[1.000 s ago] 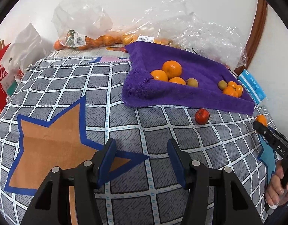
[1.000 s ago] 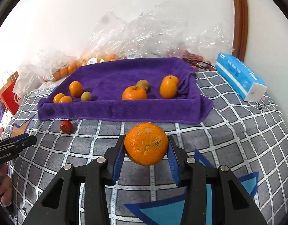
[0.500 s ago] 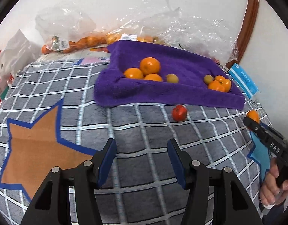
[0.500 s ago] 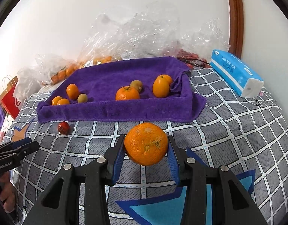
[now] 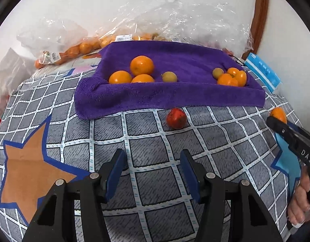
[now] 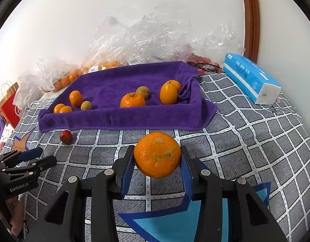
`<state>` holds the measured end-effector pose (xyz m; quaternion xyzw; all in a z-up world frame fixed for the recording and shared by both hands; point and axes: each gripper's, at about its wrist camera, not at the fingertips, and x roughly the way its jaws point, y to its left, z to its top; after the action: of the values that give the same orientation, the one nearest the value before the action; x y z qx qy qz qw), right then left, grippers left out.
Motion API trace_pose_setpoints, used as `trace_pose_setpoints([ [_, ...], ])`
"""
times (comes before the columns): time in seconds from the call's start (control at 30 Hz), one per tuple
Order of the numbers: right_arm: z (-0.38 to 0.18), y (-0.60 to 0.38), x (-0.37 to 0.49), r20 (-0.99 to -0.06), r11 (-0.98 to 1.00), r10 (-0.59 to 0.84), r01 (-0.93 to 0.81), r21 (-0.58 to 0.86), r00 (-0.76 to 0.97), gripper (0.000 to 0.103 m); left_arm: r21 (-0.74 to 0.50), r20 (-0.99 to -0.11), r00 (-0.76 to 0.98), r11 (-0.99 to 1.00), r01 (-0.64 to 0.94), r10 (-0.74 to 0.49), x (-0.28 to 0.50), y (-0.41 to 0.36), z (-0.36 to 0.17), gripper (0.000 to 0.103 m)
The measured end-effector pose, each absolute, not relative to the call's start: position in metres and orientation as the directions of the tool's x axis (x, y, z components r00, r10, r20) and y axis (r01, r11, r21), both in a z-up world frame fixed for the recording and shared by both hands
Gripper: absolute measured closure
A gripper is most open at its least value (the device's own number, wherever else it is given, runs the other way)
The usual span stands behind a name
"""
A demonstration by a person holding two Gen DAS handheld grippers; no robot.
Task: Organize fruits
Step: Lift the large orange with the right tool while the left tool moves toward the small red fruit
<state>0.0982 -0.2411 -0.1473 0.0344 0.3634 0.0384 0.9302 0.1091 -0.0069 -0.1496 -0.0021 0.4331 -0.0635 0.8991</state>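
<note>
From my left wrist camera I look along a bed covered in a grey checked blanket (image 5: 147,141) with star patches, a white wall behind and clear plastic bags (image 5: 175,20) of oranges heaped against it. A purple towel (image 5: 171,98) is draped over a tray-like form, so its raised edge should keep round fruit from rolling off. On it sit two clusters: three oranges with a small greenish fruit at the left (image 5: 141,65), and a second bunch at the right (image 5: 230,77). A red fruit (image 5: 176,118) lies on the blanket just in front of the towel's edge, not yet sorted. My left gripper (image 5: 152,173) hangs over bare blanket with its blue pads apart and nothing between them. I judge the red fruit to be its likely target. At the right edge I see my right gripper (image 5: 292,139) side-on, orange showing at its tip.

From my right wrist camera, the same towel (image 6: 122,119) fills the middle, a blue tissue pack (image 6: 251,76) lies to its right, and a red paper bag (image 6: 11,104) stands far left. My right gripper (image 6: 157,171) is clamped on a large orange (image 6: 157,157), pads pressing both sides, held clear above the blanket short of the towel's front edge. I judge it is bound for one of the orange groups. The red fruit (image 6: 65,136) sits off to the left, near my left gripper (image 6: 27,161).
</note>
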Motion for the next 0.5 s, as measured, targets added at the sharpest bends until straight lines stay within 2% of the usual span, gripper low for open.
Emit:
trace_pose_setpoints([
  [0.5, -0.1472, -0.2410, 0.0981, -0.674, 0.995, 0.091, -0.044, 0.086, 0.733, 0.060, -0.050, -0.783, 0.614, 0.993, 0.107, -0.105, 0.1101, -0.0084, -0.1509, 0.047],
])
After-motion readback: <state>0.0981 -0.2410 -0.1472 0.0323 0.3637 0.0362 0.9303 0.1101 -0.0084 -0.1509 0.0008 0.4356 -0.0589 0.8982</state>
